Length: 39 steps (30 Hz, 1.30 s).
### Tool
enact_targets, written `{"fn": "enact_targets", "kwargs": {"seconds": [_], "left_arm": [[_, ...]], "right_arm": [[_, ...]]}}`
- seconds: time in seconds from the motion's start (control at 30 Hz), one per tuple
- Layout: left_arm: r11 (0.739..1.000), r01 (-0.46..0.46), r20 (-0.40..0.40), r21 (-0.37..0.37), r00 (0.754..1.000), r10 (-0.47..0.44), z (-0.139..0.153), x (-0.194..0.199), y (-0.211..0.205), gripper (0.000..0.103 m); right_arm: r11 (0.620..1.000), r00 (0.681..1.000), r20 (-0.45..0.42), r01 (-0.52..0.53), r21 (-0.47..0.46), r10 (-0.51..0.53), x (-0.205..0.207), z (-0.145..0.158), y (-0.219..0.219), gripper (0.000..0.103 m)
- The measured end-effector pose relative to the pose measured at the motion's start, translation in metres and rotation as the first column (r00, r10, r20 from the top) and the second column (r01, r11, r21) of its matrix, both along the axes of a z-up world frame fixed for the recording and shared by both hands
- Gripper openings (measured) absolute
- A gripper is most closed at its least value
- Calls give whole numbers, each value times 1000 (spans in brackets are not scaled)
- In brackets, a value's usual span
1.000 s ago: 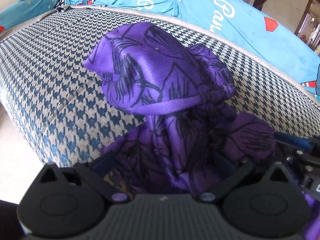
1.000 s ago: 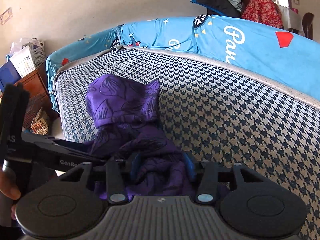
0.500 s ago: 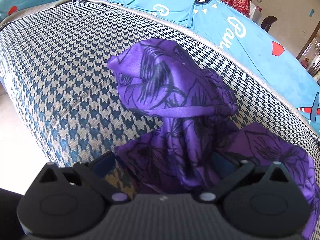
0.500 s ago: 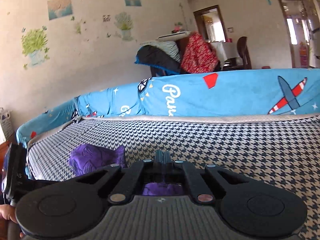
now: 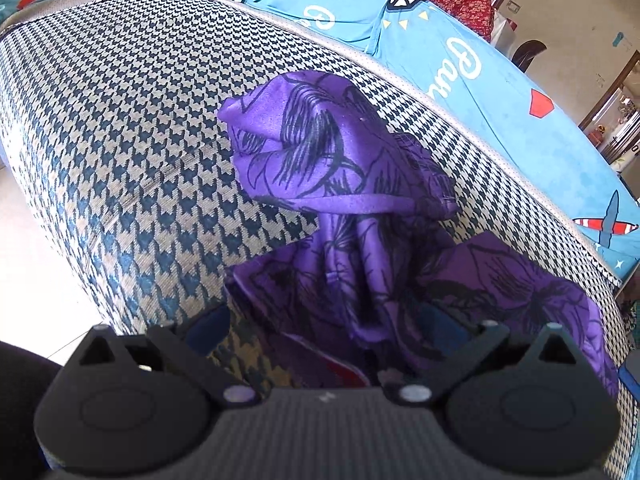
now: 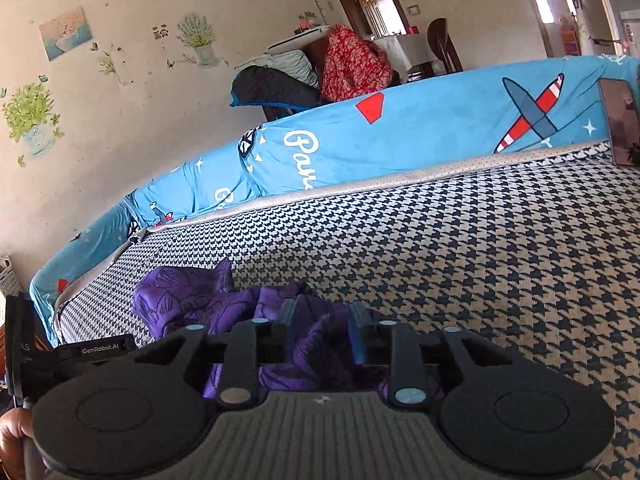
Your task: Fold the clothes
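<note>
**Q:** Two tools, one garment. How do they stand, starting nearest the lenses?

**A:** Left wrist view, foreground: my left gripper point(image 5: 324, 320) has its blue-padded fingers point(image 5: 208, 328) spread wide. The lower folds of the purple printed garment point(image 5: 340, 160) lie in the gap and touch neither pad firmly, so nothing is clamped. Right wrist view, foreground: my right gripper point(image 6: 322, 314) has its fingers point(image 6: 356, 332) only partly apart, and purple cloth is bunched in the gap. I cannot tell whether they pinch it or merely flank it.

**Q:** Where is the garment as a whole?

**A:** It lies crumpled on the houndstooth sofa seat point(image 5: 120, 120), near the front edge and towards the seat's left end. In the left view it rises into a rumpled hump with a hemmed band across its middle, and a loose flap spreads to the right. In the right view the same heap point(image 6: 180, 296) runs leftward from my fingers.

**Q:** And beyond it?

**A:** Bare seat point(image 6: 480, 260) comes next, then the blue cartoon-print cover point(image 6: 400, 140) over the backrest. Behind the sofa are a red floral cloth point(image 6: 352, 64) draped over furniture, a dark wooden chair point(image 6: 440, 44) and a wall with plant stickers point(image 6: 28, 116).
</note>
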<state>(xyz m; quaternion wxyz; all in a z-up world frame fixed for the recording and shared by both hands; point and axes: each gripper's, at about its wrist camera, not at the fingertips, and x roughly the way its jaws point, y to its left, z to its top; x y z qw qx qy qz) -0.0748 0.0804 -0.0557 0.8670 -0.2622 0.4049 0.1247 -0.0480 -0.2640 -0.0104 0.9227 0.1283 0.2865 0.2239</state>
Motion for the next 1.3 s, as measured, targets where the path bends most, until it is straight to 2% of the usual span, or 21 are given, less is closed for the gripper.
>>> {"fn": "enact_targets", "kwargs": {"seconds": [0.07,0.1,0.13,0.2,0.23,0.3,0.4,0.5,0.67,0.8,0.9,1.03,1.07,1.1,1.17,1.3], "left_arm": [[1000,9,18,-3,1000,-9,4,-5,-3,103],[1000,19,24,-1,1000,-19,4,-5,-4,103],[1000,28,31,0,999,-28,5,-6,-5,103],[999,45,39,4,998,-45,6,-7,-8,103],[999,52,39,7,998,-52,6,-6,-10,103],[998,58,40,4,997,-59,6,-6,-13,103],[998,62,45,2,997,-62,7,-6,-14,103],[998,63,50,-2,997,-62,7,-7,-13,103],[998,66,67,-18,996,-65,9,-10,-12,103],[997,79,61,-3,995,-79,8,-8,-17,103],[997,80,49,3,996,-80,5,-6,-18,103],[997,78,33,6,996,-78,2,-4,-18,103],[997,78,29,8,997,-78,1,-3,-19,103],[997,78,24,9,997,-78,0,-2,-19,103],[997,77,15,12,997,-78,-2,-1,-19,103],[996,82,2,23,997,-82,-6,0,-20,103]], "right_arm": [[1000,1000,-15,-5,29,6,-1,-2,-2,48],[999,999,-31,-16,32,17,0,-4,-1,58],[999,998,-50,-30,32,31,1,-6,1,63],[998,995,-72,-68,12,68,0,-11,7,64],[995,993,-73,-95,-16,94,-2,-12,12,61],[986,987,-76,-150,-70,145,-6,-16,22,26],[990,993,-39,-115,-81,112,-7,-13,20,14],[994,998,2,-69,-84,69,-7,-10,17,12],[999,999,46,29,-41,-27,11,8,3,12],[996,992,98,81,-25,-78,42,47,-4,12],[989,977,149,148,21,-149,63,75,-7,12],[973,962,147,233,5,-231,79,70,-11,15],[967,957,143,256,7,-254,79,65,-14,18],[967,957,141,255,-2,-252,77,61,-16,25],[971,963,137,239,-24,-233,73,52,-20,31],[976,972,128,205,-68,-195,63,35,-27,31]]}}
